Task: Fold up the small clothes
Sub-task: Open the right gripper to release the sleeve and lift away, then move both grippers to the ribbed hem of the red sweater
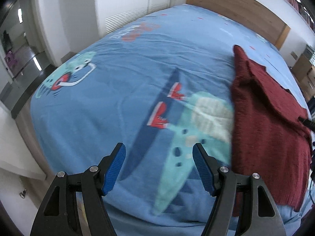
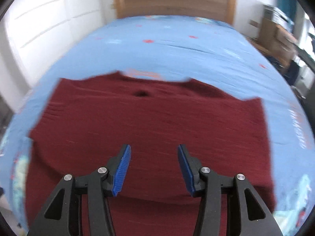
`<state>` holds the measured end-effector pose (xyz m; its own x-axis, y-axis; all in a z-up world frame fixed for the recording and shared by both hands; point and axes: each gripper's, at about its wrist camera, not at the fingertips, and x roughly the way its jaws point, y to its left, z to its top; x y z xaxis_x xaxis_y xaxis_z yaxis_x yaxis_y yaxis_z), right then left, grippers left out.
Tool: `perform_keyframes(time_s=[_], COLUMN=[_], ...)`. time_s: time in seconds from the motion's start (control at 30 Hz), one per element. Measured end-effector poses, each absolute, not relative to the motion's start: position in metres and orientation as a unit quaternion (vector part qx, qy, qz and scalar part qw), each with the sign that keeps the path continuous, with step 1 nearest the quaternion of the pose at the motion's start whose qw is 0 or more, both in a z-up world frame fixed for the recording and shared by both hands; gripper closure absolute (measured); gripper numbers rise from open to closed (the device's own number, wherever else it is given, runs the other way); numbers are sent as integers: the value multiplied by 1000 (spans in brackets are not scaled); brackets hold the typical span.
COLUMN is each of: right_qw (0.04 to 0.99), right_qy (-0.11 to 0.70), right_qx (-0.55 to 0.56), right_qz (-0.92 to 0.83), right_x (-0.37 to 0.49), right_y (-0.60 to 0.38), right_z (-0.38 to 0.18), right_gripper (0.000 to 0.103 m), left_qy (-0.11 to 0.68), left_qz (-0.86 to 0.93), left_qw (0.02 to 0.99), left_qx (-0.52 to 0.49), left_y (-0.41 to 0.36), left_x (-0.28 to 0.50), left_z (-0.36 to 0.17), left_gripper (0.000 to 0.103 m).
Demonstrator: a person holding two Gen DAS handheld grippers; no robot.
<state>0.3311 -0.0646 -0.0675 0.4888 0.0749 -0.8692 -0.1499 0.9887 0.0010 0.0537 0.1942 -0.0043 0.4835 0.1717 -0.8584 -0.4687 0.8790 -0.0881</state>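
Holding my right gripper above the dark red knitted garment, I am keeping its blue pads spread apart with nothing between them; the garment is lying flat beneath, reaching down to the near edge of the bed and draping a little over it; its far edge is looking uneven, with a small dark spot near the middle, though the blur is hiding what that is. I am carrying my left gripper spread wide too, gripping nothing, hovering over the bare blue cartoon-printed bedcover near the bed's near edge; from there the garment is sitting off toward the right side, apart from those fingers. Beyond, a wooden headboard is standing at the far edge of the bed; white wardrobe doors are lining the wall to the left.
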Motion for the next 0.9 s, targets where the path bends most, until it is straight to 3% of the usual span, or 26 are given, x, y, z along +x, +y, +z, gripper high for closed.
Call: perform_keyframes(time_s=[0.27,0.9], right_qw=[850,868], right_qy=[520,494], right_qx=[-37,15], right_qz=[74,46], right_x=[312,172], right_y=[-95,-166], right_z=[-80,2], right_gripper=[52,52], left_qy=[461,435], left_qz=[169,138], left_qw=[859,880], left_qx=[-143,-135], left_y=[179,145], left_x=[59,34], left_z=[9,46], left_gripper=[38,35])
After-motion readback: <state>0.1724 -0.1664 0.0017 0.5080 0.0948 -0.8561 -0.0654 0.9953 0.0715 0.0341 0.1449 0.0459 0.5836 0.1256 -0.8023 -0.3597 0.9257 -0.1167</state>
